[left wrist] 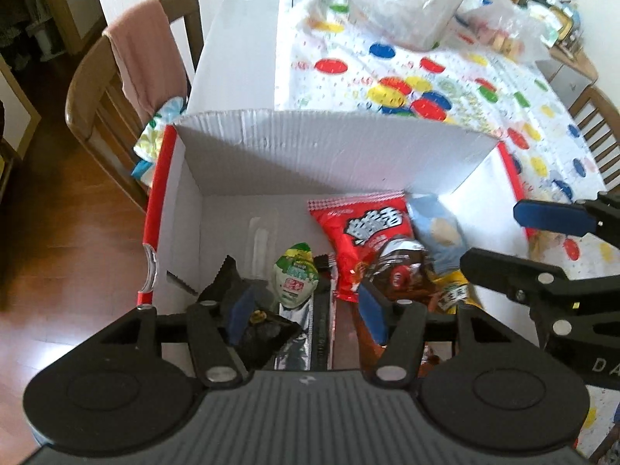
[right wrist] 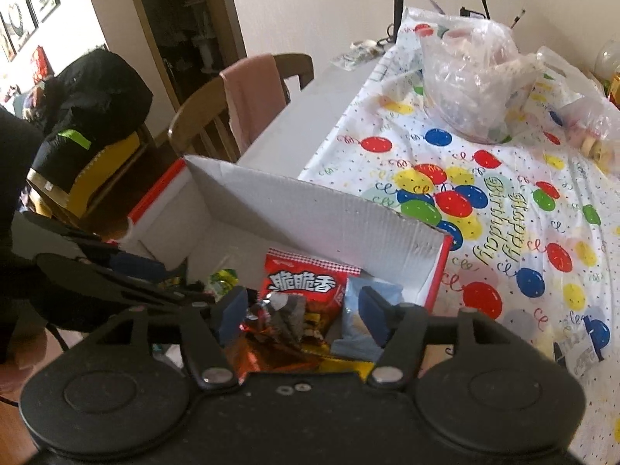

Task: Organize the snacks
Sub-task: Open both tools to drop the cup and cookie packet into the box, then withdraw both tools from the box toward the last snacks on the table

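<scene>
Nearest to each camera, both tools are released. The left gripper [left wrist: 306, 306] has its blue-padded fingers [left wrist: 242, 308] spread, with nothing pressed between them; below the gap lie a black foil packet [left wrist: 267, 333] and a long silver-and-black foil sachet [left wrist: 310, 329]. The right gripper [right wrist: 304, 316] likewise stands parted over the snack pile, and its pads [right wrist: 374, 316] touch no wrapper that can be made out. In the left wrist view it enters from the right edge, over the right side of the box.

All snacks in view lie inside a white corrugated cardboard box with red outer faces [left wrist: 329, 147], which rests at the near edge of the table. Contents, from near to far:
- a brown-and-red crinkled wrapper [left wrist: 403, 275], just beyond the left gripper's right finger;
- a small green-and-white cup-shaped pack [left wrist: 296, 275], beside the silver sachet;
- a yellow packet [left wrist: 455, 292], partly hidden under the brown wrapper;
- a red bag with large white characters [left wrist: 362, 240], leaning toward the far wall of the box;
- a pale blue pouch [left wrist: 438, 232], touching the right side of the red bag.

The box's left portion is bare cardboard floor.

Beyond the box, a white tablecloth printed with coloured balloons [right wrist: 503, 213] covers the table. Clear crumpled plastic bags [right wrist: 472, 77] sit at the far end. A wooden chair draped with a pink cloth [right wrist: 248, 93] stands at the table's left side.
</scene>
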Demonstrator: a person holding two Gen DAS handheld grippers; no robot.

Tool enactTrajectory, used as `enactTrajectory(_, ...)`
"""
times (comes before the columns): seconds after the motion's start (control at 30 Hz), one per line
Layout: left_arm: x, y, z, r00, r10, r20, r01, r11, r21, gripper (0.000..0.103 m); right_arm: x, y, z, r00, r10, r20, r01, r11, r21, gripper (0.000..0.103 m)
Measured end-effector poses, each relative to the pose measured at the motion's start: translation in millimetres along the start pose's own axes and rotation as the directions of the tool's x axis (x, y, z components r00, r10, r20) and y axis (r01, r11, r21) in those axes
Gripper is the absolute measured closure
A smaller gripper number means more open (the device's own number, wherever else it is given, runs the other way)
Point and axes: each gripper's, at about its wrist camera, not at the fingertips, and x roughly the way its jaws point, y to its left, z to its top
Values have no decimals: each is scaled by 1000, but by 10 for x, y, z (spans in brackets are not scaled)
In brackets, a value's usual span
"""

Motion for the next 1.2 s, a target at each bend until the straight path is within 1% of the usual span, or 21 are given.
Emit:
enactTrajectory(0.1, -142, -49, -51, 999, -1, 45, 1, 1000, 9, 39, -126, 15, -32, 1000, 7, 21, -7, 1000, 1, 35)
enactTrajectory(0.37, -448, -195, -177, 990, 2, 138, -6, 1000, 28, 39, -442, -20, -124, 996, 17, 89, -17, 1000, 5, 22)
enactTrajectory(0.43, -507, -225, -204, 988, -5, 155, 1, 1000, 24, 36, -530, -34, -162, 994, 18, 106, -18, 1000, 0, 20)
enactTrajectory(0.6, -650, -354, -271, 979, -21, 202, 15, 999, 35, 35, -714, -113, -252, 990, 23, 141, -25, 1000, 9, 17)
enactTrajectory(0.67, -705, -425, -303, 974, -25, 226, 17, 999, 39, 34, -788, -154, -285, 987, 28, 161, -30, 999, 12, 7)
enactTrajectory(0.7, -730, -461, -316, 971, -26, 238, 17, 999, 42, 31, -840, -176, -312, 984, 32, 177, -35, 999, 14, 7)
enactTrajectory(0.8, -821, -579, -364, 959, -37, 280, 25, 999, 48, 29, -967, -246, -378, 978, 50, 203, -54, 998, 11, 5)
enactTrajectory(0.97, -902, -796, -420, 945, -63, 322, 52, 998, 41, 27, -1168, -406, -506, 966, 66, 250, -69, 998, 6, 0)
enactTrajectory(1.07, -921, -948, -449, 936, -74, 343, 65, 997, 40, 26, -1266, -531, -590, 962, 67, 264, -70, 998, -1, 0)
enactTrajectory(1.2, -940, -1207, -518, 928, -91, 361, 76, 996, 54, 23, -1365, -755, -726, 960, 66, 272, -73, 997, 19, 0)
